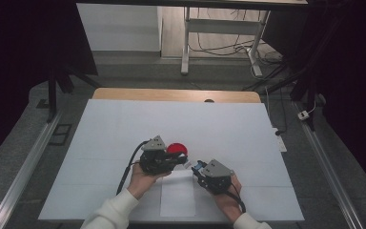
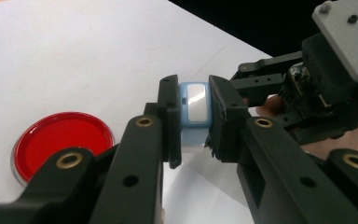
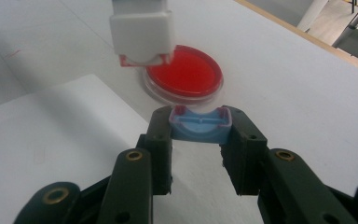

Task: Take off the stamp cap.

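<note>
High view: held the left claw and the right claw tip to tip at lower centre of the frame, just below a red dish on the white table.

Left gripper view: clamped a small blue-and-white stamp at mid-frame, lifted off the table, dish at lower left.

Right gripper view: pinched a blue cap at centre, with the stamp's white body at the top, apart from it.

Judged as the uncapping step, cap apparently off. Next, probably needed to park the cap and bring the stamp's red face down squarely.
</note>
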`<state>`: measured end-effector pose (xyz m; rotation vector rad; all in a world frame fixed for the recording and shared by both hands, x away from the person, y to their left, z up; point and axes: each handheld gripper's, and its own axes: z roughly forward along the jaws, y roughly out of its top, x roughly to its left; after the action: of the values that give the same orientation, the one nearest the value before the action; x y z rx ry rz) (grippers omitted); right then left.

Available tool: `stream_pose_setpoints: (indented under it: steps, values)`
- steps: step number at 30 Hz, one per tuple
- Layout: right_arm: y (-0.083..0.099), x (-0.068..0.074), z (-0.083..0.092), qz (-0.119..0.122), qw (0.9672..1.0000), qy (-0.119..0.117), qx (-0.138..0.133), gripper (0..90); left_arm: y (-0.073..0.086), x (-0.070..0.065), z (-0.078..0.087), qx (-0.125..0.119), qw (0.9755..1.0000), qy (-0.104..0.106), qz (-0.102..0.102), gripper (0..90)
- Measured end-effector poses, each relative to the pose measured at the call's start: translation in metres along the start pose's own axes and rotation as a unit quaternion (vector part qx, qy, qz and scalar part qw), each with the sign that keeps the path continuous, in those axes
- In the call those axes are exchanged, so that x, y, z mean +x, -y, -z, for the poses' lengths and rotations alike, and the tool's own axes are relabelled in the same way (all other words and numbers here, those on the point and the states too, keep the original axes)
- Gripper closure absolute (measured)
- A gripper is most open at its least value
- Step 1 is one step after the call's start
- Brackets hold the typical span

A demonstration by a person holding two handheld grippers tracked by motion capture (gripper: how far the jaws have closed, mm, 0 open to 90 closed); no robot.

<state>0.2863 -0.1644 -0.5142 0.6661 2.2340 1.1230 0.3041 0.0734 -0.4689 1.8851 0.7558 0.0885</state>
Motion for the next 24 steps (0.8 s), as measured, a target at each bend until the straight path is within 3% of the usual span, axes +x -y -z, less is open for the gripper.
stream_pose_setpoints:
  steps: [7,12,24]
  values:
    - [0.007,-0.014,0.012,-0.016,0.9999,-0.002,-0.004,64.7,0.000,0.001,0.001,0.002,0.9999,-0.010,-0.006,75.6]
    - [0.016,-0.029,0.024,-0.048,0.9988,-0.006,-0.011,64.7,0.001,0.001,0.001,0.004,0.9998,-0.015,-0.010,75.5]
    - [0.036,-0.061,0.055,-0.052,0.9984,0.019,-0.009,64.6,0.000,0.004,0.003,0.002,0.9997,-0.023,-0.011,75.5]
